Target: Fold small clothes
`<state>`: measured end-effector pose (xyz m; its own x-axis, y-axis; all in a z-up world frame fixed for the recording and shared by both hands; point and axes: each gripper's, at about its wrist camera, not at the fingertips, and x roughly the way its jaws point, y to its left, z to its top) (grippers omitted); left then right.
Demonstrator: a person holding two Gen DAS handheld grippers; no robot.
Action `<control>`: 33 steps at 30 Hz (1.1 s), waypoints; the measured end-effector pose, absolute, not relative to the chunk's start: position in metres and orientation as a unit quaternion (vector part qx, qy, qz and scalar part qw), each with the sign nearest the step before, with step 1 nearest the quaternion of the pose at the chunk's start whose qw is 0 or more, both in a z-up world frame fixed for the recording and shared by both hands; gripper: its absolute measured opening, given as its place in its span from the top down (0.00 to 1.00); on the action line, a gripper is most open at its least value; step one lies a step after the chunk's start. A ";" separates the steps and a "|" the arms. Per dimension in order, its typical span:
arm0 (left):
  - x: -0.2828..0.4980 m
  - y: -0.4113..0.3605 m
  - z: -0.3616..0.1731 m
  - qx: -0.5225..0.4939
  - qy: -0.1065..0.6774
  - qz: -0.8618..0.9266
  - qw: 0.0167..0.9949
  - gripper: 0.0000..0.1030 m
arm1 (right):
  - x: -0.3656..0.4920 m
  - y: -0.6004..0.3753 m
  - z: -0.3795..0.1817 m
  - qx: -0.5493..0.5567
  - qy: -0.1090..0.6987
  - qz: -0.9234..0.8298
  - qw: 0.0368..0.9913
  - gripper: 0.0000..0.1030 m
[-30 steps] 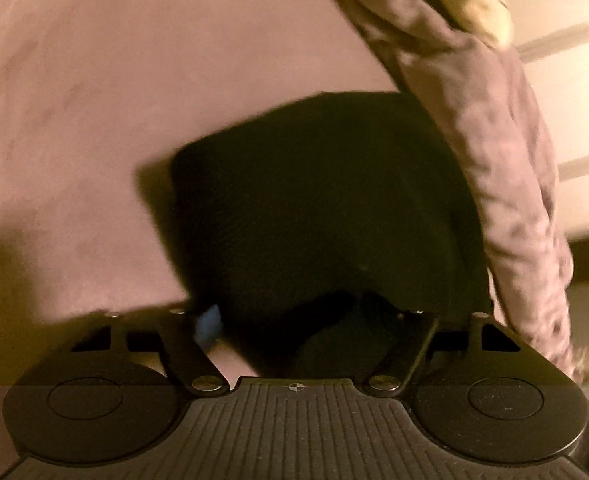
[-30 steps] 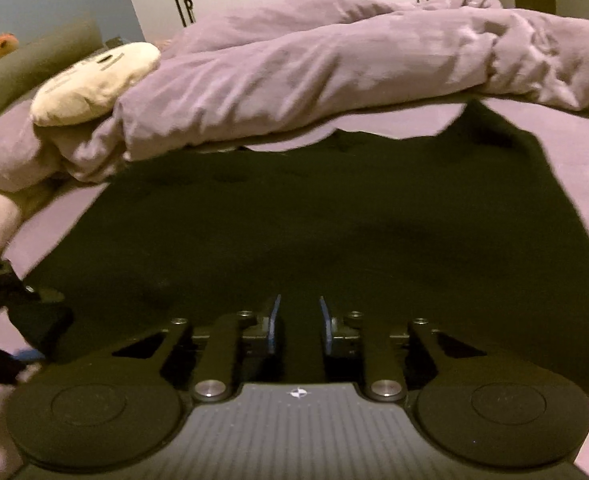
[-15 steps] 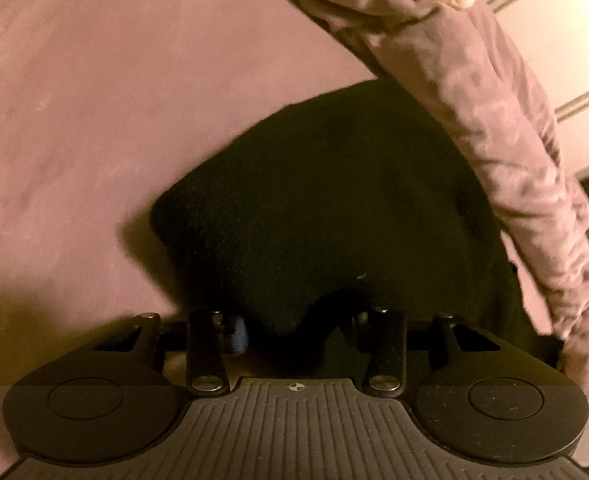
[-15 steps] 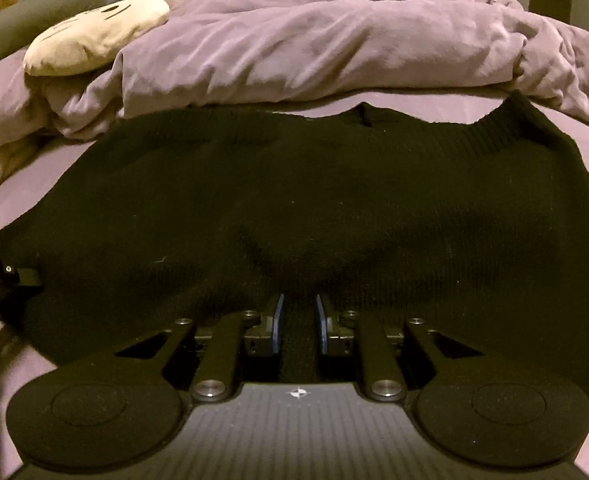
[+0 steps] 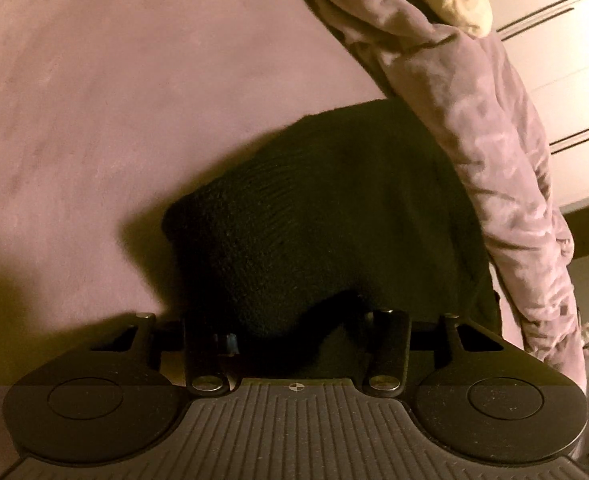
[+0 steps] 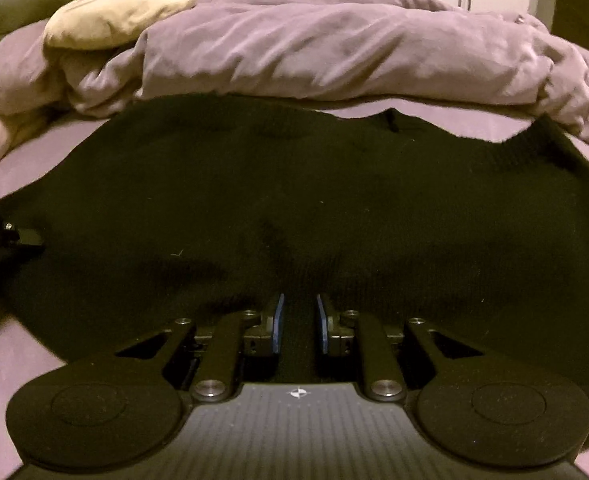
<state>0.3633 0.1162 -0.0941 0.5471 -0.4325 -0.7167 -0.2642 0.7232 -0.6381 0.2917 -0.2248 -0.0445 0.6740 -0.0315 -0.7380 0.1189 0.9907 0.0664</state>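
Item: black knit garment (image 6: 294, 208), spread flat on my purple bedsheet (image 5: 134, 100), far edge just beside the rumpled duvet (image 6: 334, 52). My right gripper (image 6: 298, 324) pinches its near hem between close-set blue pads; my left gripper (image 5: 294, 336) has cloth bunched between its fingers, grip hidden, cannot tell.

Both wrist cams sit low, close over the black knit garment (image 6: 294, 208) on the bed (image 5: 114, 100). Right cam faces the duvet (image 6: 334, 52); both share garment and duvet.

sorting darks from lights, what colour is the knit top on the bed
Black, plain ribbed knit top; the right wrist view shows it best.
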 end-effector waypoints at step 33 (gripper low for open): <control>0.368 0.100 -0.049 -0.299 0.424 -0.094 0.850 0.83 | 0.299 -0.225 -0.062 0.079 0.401 -0.010 0.913 0.84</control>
<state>0.3679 0.0997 -0.0490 0.6227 -0.4138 -0.6641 -0.0939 0.8031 -0.5884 0.2994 -0.2245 -0.0620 0.6784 0.0447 -0.7334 0.0814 0.9874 0.1355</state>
